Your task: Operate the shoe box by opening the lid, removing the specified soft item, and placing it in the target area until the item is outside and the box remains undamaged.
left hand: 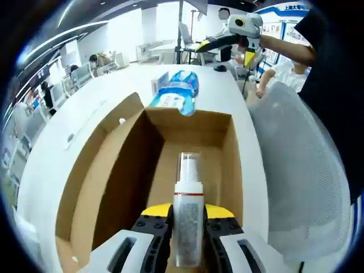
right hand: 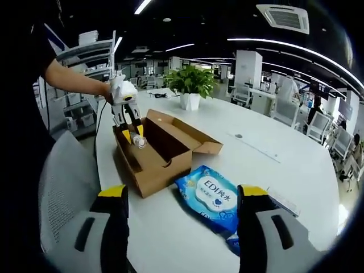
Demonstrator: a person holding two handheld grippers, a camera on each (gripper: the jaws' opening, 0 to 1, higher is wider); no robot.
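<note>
- Spray bottle (left hand: pixel 188 222) sits clamped between my left gripper's (left hand: pixel 188 227) fingers, cap end forward, held over the open box (left hand: pixel 187 165).
- Right gripper (right hand: pixel 182 213) has its fingers spread wide with nothing between them, hanging above the table (right hand: pixel 273 153) near the wipes.
- Wipes pack (right hand: pixel 211 199), blue and labelled EDI, lies flat on the table just beside the box, outside it. I judge it to be the soft item, though the task doesn't name it.
- Bottle handling, my read: light, rigid plastic, smooth and likely slippery. Grip is on the body below the cap, which looks right.
- Wipes handling, my read: soft, floppy film pack that will sag and slip. I'd pinch across a short edge, not the middle.
- Box is corrugated cardboard, lid flaps folded out. Walls should dent easily, so keep fingers off the rim.
- Table is white, smooth and long. A potted plant (right hand: pixel 192 85) stands further along it.
- Grey mesh chair (right hand: pixel 62 193) sits at the table edge.
- Room is an open office with ceiling strip lights, desks and people in the background.
</note>
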